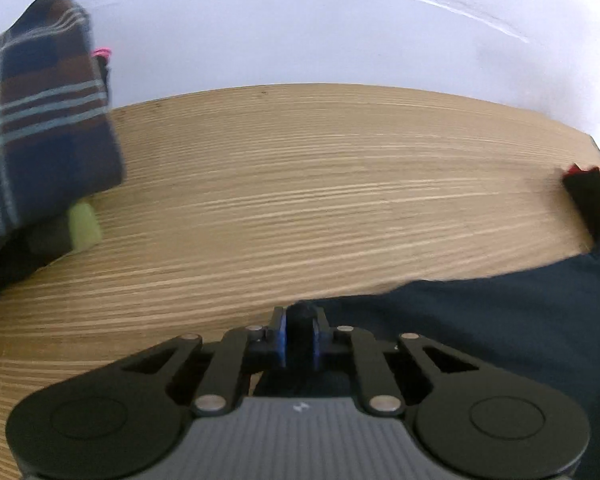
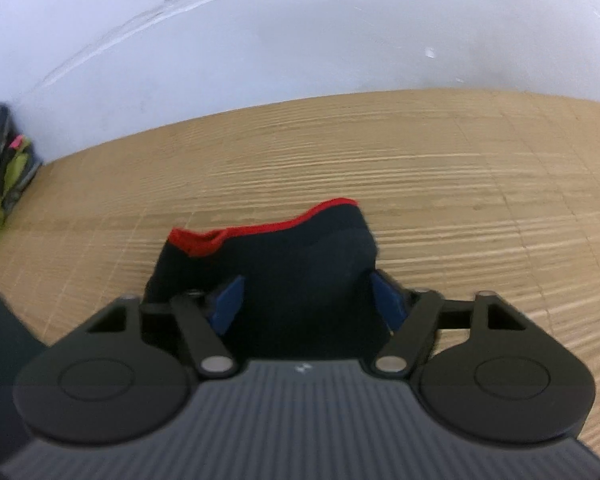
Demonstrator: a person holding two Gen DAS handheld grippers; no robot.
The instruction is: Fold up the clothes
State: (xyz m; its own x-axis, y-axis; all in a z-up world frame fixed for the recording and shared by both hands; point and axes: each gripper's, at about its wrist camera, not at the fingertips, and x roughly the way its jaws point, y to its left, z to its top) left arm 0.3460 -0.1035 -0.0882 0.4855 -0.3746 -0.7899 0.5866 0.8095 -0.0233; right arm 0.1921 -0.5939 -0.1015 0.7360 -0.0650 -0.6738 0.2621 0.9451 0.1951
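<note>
A dark navy garment (image 1: 500,320) lies on the wooden table (image 1: 300,184) at the lower right of the left wrist view. My left gripper (image 1: 300,322) is shut on a small fold at its near edge, the jaws almost together. In the right wrist view the same garment (image 2: 284,256) bunches up between the blue pads (image 2: 228,304) of my right gripper (image 2: 308,300). Its red-trimmed hem (image 2: 260,226) stands just beyond the fingertips. The pads press the cloth from both sides. The part under the gripper bodies is hidden.
A pile of clothes with a plaid piece (image 1: 40,120) on top and something lime green (image 1: 85,226) beneath sits at the table's left, against the white wall (image 1: 300,40). The right wrist view shows this pile (image 2: 4,176) at far left. Bare wood stretches ahead.
</note>
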